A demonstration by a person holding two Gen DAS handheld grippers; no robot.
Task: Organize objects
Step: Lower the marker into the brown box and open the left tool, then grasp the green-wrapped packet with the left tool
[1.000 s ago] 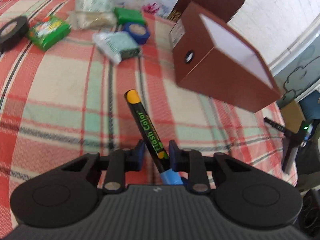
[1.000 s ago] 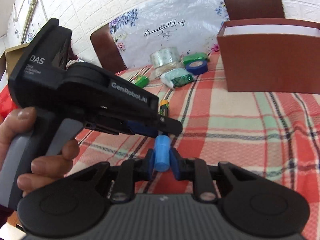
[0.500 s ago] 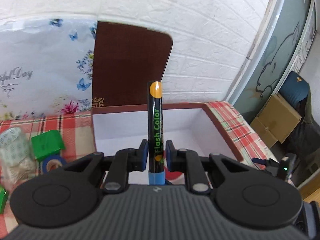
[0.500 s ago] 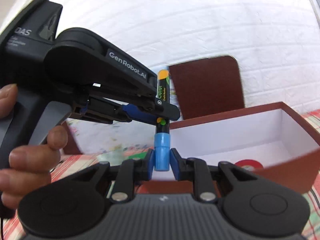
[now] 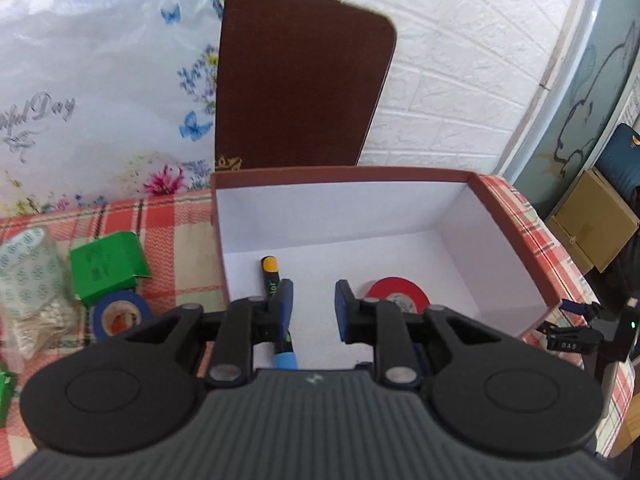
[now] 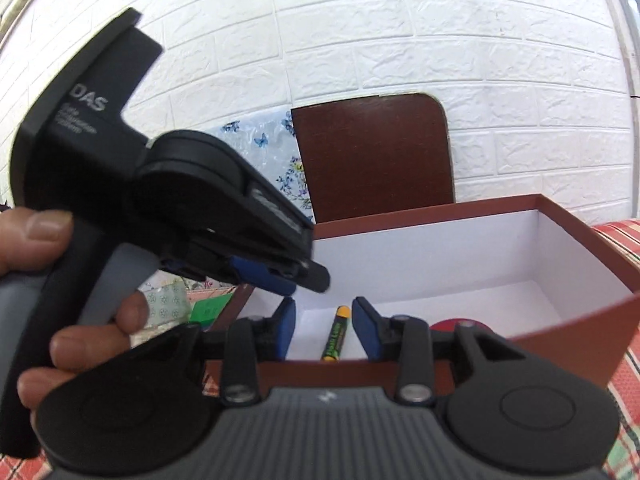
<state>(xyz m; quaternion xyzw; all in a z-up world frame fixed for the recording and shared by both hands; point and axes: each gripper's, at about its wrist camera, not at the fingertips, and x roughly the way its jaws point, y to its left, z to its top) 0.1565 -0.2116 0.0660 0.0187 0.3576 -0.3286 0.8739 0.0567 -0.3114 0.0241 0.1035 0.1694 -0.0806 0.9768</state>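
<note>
My left hand-held gripper (image 5: 313, 308) hangs over the brown box (image 5: 516, 240), its blue pads spread apart with nothing pinched between them; my right hand-held gripper (image 6: 323, 328) sits at the box's near wall, and its jaws have just been opening, now parted and empty too. A hand (image 6: 52, 280) grips the left tool's handle, just outside the box's left wall in the right wrist view. The marker (image 5: 276, 300) lies flat on the white floor of the box, near its left wall, long axis running from the near wall towards the far wall: orange cap at the far end, blue end nearest me. One red tape roll (image 5: 398, 294) lies flat beside it, further to the right and apart from it. That makes two things in the box, and the right half and back of the floor are bare white, with all four rims in view. Outside the left wall, on the checked tabletop (image 5: 172, 220), I count one blue tape roll (image 5: 120, 314), one green packet (image 5: 106, 268) and one clear tape roll (image 5: 26, 256). A brown chair back (image 5: 304, 84) stands behind the box's far wall.
</note>
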